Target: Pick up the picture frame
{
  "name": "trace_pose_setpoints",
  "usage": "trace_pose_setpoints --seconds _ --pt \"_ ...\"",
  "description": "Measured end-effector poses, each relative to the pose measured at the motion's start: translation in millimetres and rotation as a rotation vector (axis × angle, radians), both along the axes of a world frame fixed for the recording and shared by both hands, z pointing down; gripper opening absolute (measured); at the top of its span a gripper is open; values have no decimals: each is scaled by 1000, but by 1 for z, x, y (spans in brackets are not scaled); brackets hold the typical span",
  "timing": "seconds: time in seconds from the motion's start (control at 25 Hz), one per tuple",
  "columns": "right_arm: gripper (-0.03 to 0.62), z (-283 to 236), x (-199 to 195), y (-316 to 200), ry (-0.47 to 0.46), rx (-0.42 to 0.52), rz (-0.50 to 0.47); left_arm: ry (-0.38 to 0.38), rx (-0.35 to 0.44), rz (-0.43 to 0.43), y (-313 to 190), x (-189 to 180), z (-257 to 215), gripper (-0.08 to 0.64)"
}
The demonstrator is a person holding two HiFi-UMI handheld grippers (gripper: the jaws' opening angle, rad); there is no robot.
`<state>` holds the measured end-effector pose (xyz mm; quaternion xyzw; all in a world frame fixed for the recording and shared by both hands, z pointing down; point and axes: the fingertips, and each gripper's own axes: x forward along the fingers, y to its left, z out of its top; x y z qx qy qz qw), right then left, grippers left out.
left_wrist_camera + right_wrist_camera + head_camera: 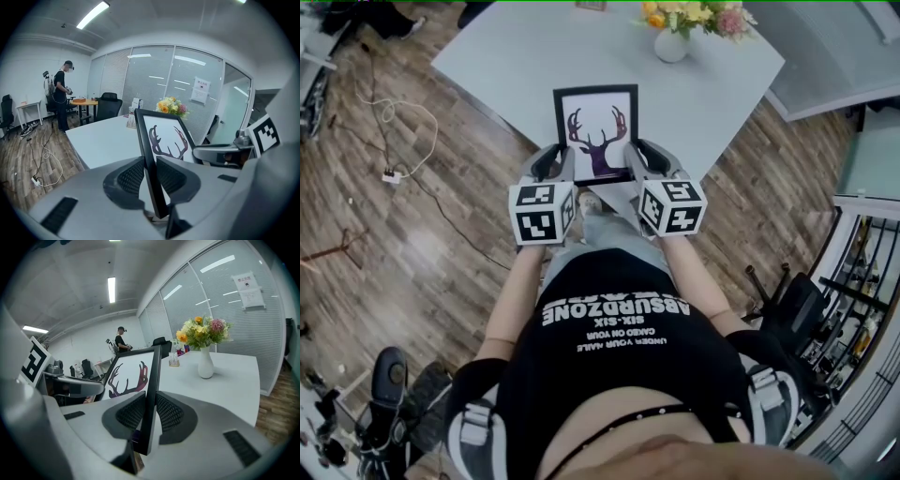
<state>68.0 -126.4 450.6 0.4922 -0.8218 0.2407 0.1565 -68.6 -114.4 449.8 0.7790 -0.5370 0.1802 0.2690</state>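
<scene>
A black picture frame [597, 133] with a purple deer-antler print is held up above the near edge of the white table [506, 56]. My left gripper [565, 167] is shut on the frame's left edge [149, 159], whose black bar runs between the two ribbed pads. My right gripper [632, 161] is shut on the right edge [151, 394] in the same way. Both marker cubes sit just below the frame in the head view. Each gripper view shows the other gripper across the print.
A white vase of flowers [675, 28] stands at the far side of the table, right of centre. A small card holder [174, 361] sits further back. Wood floor with a white cable [389, 141] lies to the left. A person [61, 96] stands by desks far off.
</scene>
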Motion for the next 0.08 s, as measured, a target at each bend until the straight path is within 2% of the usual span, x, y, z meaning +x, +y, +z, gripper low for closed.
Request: trace_pose_setpoints --seconds 0.08 --pt "84 0 0 0 0 -3 -3 -1 -4 -1 0 0 0 94"
